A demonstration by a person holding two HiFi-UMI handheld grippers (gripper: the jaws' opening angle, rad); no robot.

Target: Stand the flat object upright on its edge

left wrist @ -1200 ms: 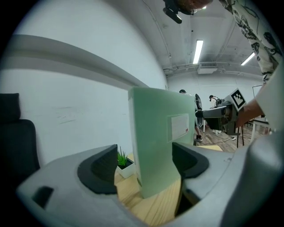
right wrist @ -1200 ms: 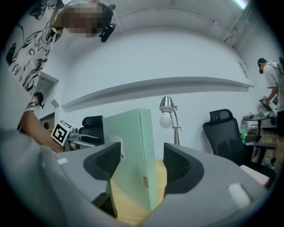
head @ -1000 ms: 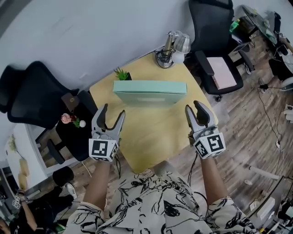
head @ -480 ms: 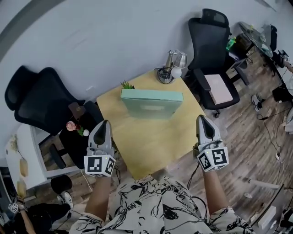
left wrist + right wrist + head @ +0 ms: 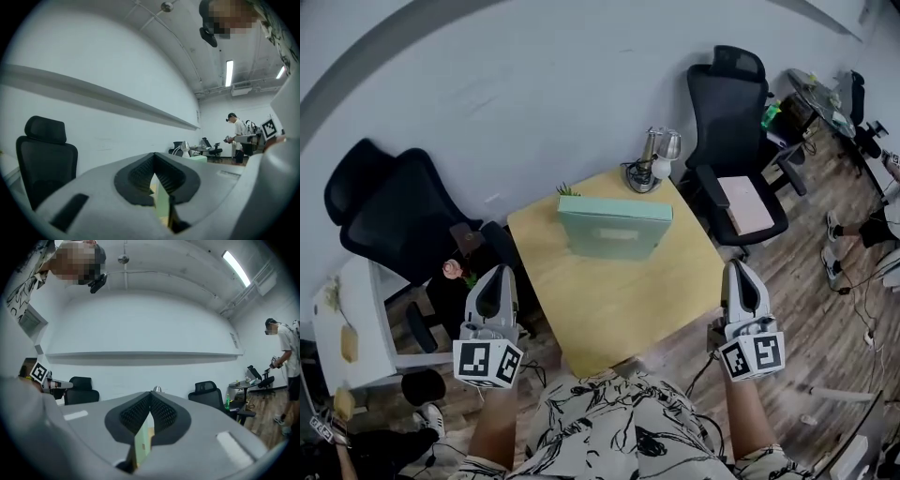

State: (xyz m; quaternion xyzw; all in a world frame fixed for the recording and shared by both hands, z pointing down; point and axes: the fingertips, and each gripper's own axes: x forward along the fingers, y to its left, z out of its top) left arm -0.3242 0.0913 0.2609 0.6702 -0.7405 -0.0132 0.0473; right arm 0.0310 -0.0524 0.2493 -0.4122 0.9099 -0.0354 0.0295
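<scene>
The flat object is a mint-green box (image 5: 614,228) that stands upright on its long edge at the back of the yellow table (image 5: 609,305). My left gripper (image 5: 499,277) hovers off the table's left side, shut and empty, well short of the box. My right gripper (image 5: 739,273) hovers off the table's right side, also shut and empty. In the left gripper view the pads meet at the tips of the left gripper (image 5: 153,157), and a sliver of the box (image 5: 162,202) shows through the gap below. The right gripper view shows the right gripper (image 5: 151,396) likewise, with the box (image 5: 142,442) behind.
A desk lamp (image 5: 655,157) and a small plant (image 5: 568,190) stand at the table's back edge. Black office chairs flank the table at left (image 5: 398,220) and right (image 5: 733,122). A person (image 5: 237,136) stands far off in the room.
Both grippers went from open to shut, with nothing between the jaws, and drew back outward from beside the box. The view rose, so the table looks smaller. The box has stayed upright.
</scene>
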